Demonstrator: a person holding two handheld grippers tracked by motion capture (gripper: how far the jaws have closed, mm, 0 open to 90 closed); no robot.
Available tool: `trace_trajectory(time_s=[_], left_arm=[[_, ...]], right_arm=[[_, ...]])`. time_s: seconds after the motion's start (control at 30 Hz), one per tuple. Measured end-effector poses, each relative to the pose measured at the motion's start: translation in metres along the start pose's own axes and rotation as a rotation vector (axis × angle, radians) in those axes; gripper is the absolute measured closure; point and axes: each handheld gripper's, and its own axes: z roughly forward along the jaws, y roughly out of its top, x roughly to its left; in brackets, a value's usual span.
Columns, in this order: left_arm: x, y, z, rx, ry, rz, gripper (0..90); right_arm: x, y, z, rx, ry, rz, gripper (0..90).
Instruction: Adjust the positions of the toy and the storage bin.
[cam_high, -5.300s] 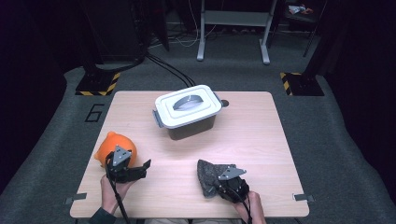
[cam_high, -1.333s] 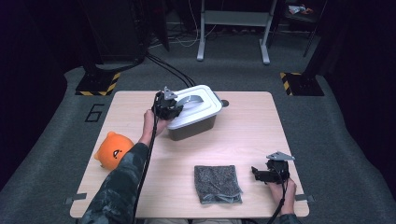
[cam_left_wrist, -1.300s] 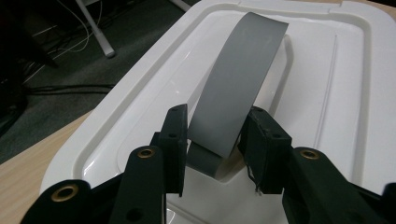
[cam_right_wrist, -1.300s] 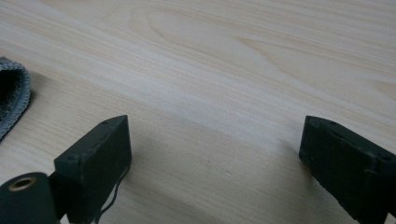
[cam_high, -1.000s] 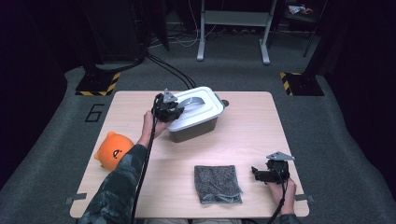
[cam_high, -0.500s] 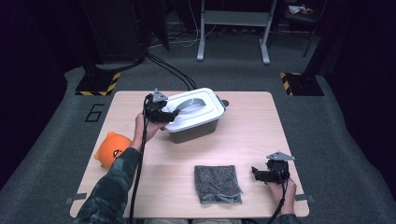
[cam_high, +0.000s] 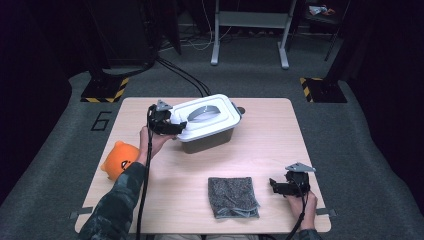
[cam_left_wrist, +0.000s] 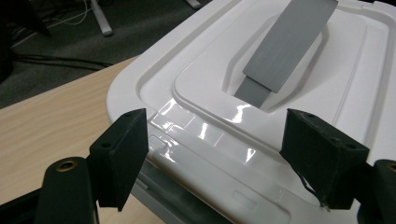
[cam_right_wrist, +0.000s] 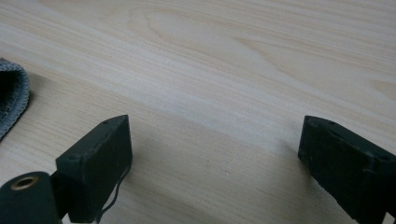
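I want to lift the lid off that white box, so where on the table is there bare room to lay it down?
Free: the wood right of the box, out to the table edge, and the strip between box and grey cloth. Crowded: the left side, with the left hand-held gripper at the lid and the orange toy nearby; the right hand-held gripper sits beside the cloth.

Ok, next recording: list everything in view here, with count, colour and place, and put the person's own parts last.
White-lidded dark plastic box with grey handle: one, white over dark, far middle of table.
Orange plush toy: one, orange, near left edge.
Grey folded cloth: one, grey, near middle.
Light wooden table: one, pale wood, centre.
Yellow-black striped floor blocks: two, beyond the far corners.
Grey metal stand: one, background floor.
Left gripper: one, black, at the lid's left edge, jaws just opening, astride the rim without pressing.
Right gripper: one, black, open, right of the cloth.
Camouflage sleeve: one, bottom left.
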Motion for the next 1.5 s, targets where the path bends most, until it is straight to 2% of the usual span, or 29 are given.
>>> trace_trajectory(time_s=[0.07,0.13,0.2,0.23,0.27,0.3,0.4,0.47,0.53,0.6,0.67,0.7,0.73,0.8,0.9,0.97,1.07,1.1,1.17,1.23,1.37,1.43,1.47,1.5], left_arm=[[-0.001,0.001,0.0,-0.012,0.002,0.012,23.8],[-0.004,0.005,0.001,-0.055,-0.017,0.029,28.1],[-0.007,0.01,0.004,-0.071,-0.036,0.035,30.8],[-0.007,0.01,0.004,-0.071,-0.036,0.035,32.9],[-0.013,0.013,0.01,-0.063,-0.051,0.064,35.2],[-0.016,0.015,0.014,-0.053,-0.056,0.073,35.9],[-0.021,0.02,0.023,-0.056,-0.079,0.078,40.9],[-0.023,0.021,0.026,-0.051,-0.069,0.083,42.5],[-0.026,0.023,0.033,-0.035,-0.068,0.105,53.6],[-0.028,0.022,0.035,-0.028,-0.059,0.12,58.8],[-0.026,0.022,0.035,-0.035,-0.064,0.128,59.4],[-0.025,0.021,0.034,-0.035,-0.076,0.162,60.8],[-0.025,0.021,0.034,-0.035,-0.076,0.162,61.3],[-0.025,0.02,0.033,-0.037,-0.092,0.198,62.4],[-0.025,0.019,0.032,-0.042,-0.102,0.215,63.5],[-0.025,0.018,0.031,-0.048,-0.116,0.244,64.1],[-0.027,0.016,0.031,-0.062,-0.117,0.24,64.5],[-0.028,0.016,0.03,-0.057,-0.13,0.239,64.7],[-0.029,0.016,0.029,-0.059,-0.144,0.273,65.2],[-0.03,0.016,0.029,-0.062,-0.147,0.278,65.6],[-0.035,0.014,0.027,-0.07,-0.19,0.309,65.9],[-0.036,0.015,0.027,-0.069,-0.195,0.315,66.1],[-0.038,0.015,0.027,-0.073,-0.215,0.335,66.1],[-0.039,0.014,0.027,-0.076,-0.224,0.335,66.2]], right_arm=[[0.0,0.0,0.0,0.0,0.0,0.0,9.1],[0.0,0.0,0.0,0.0,-0.001,0.0,9.2],[0.0,0.0,0.0,-0.001,0.0,0.0,9.2],[0.0,0.0,0.0,-0.001,-0.001,0.0,9.3],[0.0,0.0,0.0,-0.001,0.0,0.0,9.2],[0.0,0.0,0.0,0.003,-0.001,-0.001,9.3],[0.0,0.0,0.0,0.0,0.0,-0.001,9.3],[0.0,0.0,0.0,-0.001,0.0,-0.001,9.3],[0.0,0.0,0.0,0.002,0.0,-0.002,9.4],[0.0,0.0,0.0,-0.002,0.0,-0.001,9.5],[0.0,0.0,0.0,0.007,0.002,-0.003,9.5],[0.0,0.0,0.0,0.005,0.002,-0.003,9.5],[0.0,0.0,0.0,0.003,0.002,-0.002,9.6],[0.0,0.0,0.0,0.006,0.002,-0.002,9.6],[0.0,0.0,0.0,-0.001,0.001,-0.001,9.6],[0.0,0.0,0.0,-0.001,0.001,-0.001,9.6],[0.0,0.0,0.0,-0.001,0.001,-0.001,9.6],[0.0,0.0,0.0,-0.001,0.0,-0.001,9.6],[0.0,0.0,0.0,-0.001,0.0,-0.001,9.6],[0.0,0.0,0.0,-0.001,0.0,-0.001,9.7],[0.0,0.0,0.0,-0.001,-0.001,0.0,9.7],[0.0,0.0,0.0,-0.001,-0.001,0.0,9.7],[0.0,0.0,0.0,-0.001,-0.002,0.0,9.7],[0.0,0.0,0.0,-0.001,-0.001,0.0,9.7]])
